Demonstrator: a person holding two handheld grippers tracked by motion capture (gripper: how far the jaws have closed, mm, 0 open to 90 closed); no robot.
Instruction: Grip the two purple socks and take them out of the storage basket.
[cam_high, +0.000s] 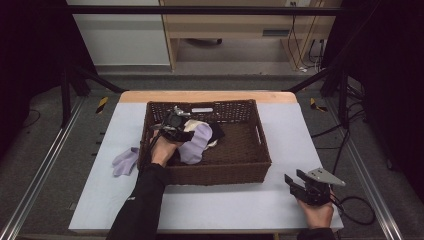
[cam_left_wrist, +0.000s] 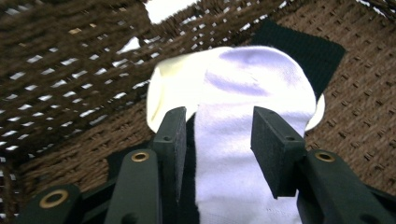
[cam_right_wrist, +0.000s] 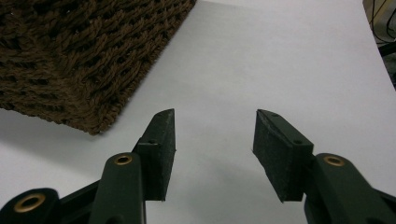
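A pale lilac sock (cam_high: 196, 142) is lying inside a brown woven basket (cam_high: 260, 150), toward its left end, draped over a cream cloth (cam_left_wrist: 161, 88) and a black cloth (cam_left_wrist: 308, 51) that are resting on the basket floor. The left gripper (cam_high: 176, 125) is reaching into the basket over its near-left wall, and in the left gripper view its two black jaws are standing apart on either side of the sock, with the fabric running between them but not pinched. A second lilac sock (cam_high: 125, 161) is lying outside on the table (cam_high: 230, 205), just beside the basket's left wall. The right gripper (cam_high: 305, 187) is resting near the table's near-right corner, well apart from the basket, its jaws spread wide over bare white surface, holding nothing. Judging from this, the risk is in the layering: if the left jaws are closing deep, they could be catching the cream cloth or the black cloth together with the sock and dragging all of them out. A shallow pinch could let the soft fabric slip free, and a lifting sock could snag on the rough weave.
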